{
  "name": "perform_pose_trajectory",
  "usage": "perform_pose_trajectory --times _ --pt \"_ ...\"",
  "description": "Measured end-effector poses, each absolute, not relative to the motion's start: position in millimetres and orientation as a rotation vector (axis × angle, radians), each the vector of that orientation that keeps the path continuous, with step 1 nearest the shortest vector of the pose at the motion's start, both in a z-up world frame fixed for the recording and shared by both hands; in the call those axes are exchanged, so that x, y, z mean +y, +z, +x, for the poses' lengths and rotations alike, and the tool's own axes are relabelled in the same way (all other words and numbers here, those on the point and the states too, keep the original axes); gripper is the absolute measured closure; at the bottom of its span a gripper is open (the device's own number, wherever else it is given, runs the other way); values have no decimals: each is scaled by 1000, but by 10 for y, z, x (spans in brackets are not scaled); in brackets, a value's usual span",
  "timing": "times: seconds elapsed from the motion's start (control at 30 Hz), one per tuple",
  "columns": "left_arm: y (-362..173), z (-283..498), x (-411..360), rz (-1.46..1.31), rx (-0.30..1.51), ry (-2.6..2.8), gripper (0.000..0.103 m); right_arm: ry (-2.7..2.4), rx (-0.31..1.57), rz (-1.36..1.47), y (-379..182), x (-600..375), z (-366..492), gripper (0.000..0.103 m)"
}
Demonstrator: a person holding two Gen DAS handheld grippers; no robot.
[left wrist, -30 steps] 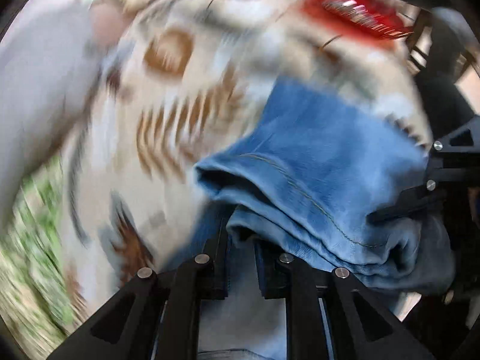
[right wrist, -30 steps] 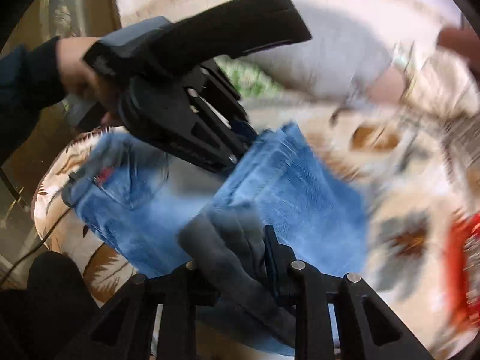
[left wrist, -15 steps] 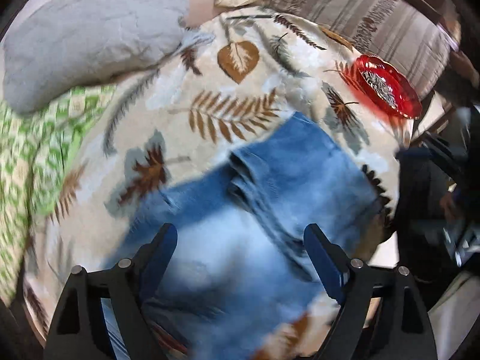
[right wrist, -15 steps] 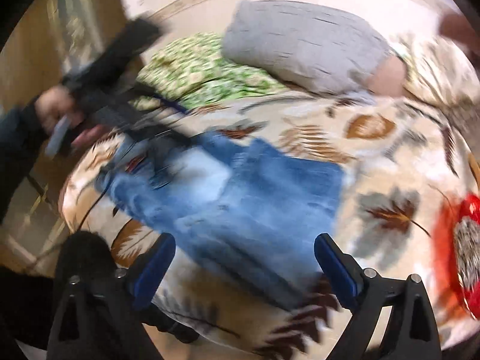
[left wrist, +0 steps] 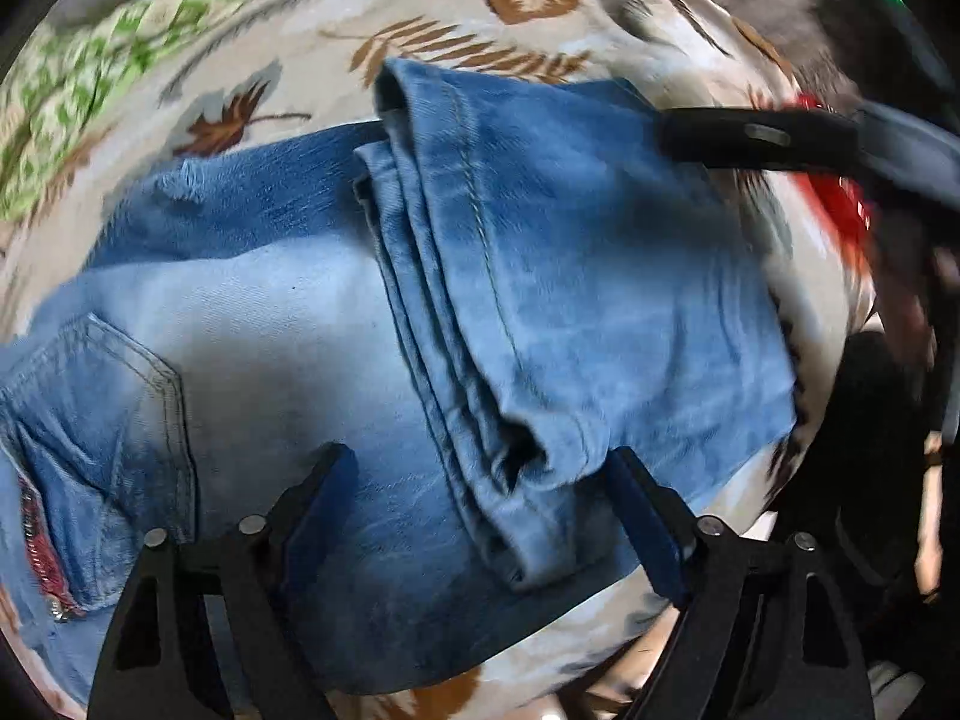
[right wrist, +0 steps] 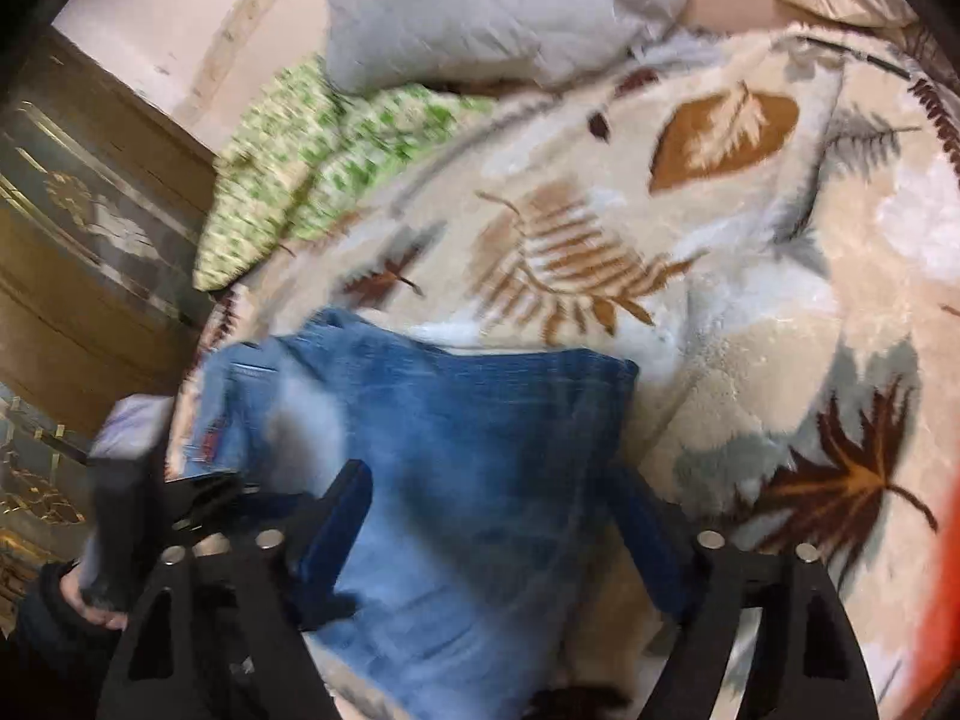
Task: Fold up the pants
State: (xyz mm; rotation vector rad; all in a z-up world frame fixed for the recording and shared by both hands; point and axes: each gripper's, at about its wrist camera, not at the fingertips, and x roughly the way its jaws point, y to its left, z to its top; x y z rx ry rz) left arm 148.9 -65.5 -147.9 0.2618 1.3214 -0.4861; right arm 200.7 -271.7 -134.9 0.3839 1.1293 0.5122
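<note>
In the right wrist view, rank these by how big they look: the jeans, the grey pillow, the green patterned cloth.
1. jeans, though nearness to the camera enlarges them
2. grey pillow
3. green patterned cloth

The pants [left wrist: 540, 276] lie folded on the blanket [right wrist: 750, 312], leg ends doubled back on top of the seat portion, at the blanket's near edge. A patterned cloth [right wrist: 300, 168] lies on the blanket toward its far left corner. A pillow [right wrist: 498, 6] rests behind that cloth, along the blanket's far edge. A dish [left wrist: 840, 204] sits near the right edge.
</note>
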Motion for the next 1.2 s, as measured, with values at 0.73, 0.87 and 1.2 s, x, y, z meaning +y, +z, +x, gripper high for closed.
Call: perform_pose_trajectory --times 0.73,0.87,1.2 --pt "-1339 1136 -604 236 1270 -482 87 481 1185 307 -1583 -2734 2044 71" --pt "-988 1006 -518 340 1068 -345 16 443 1152 290 -1352 -2839 1947 30" --pt "-237 717 757 338 976 -57 6 565 912 45 -373 -2259 1518 21"
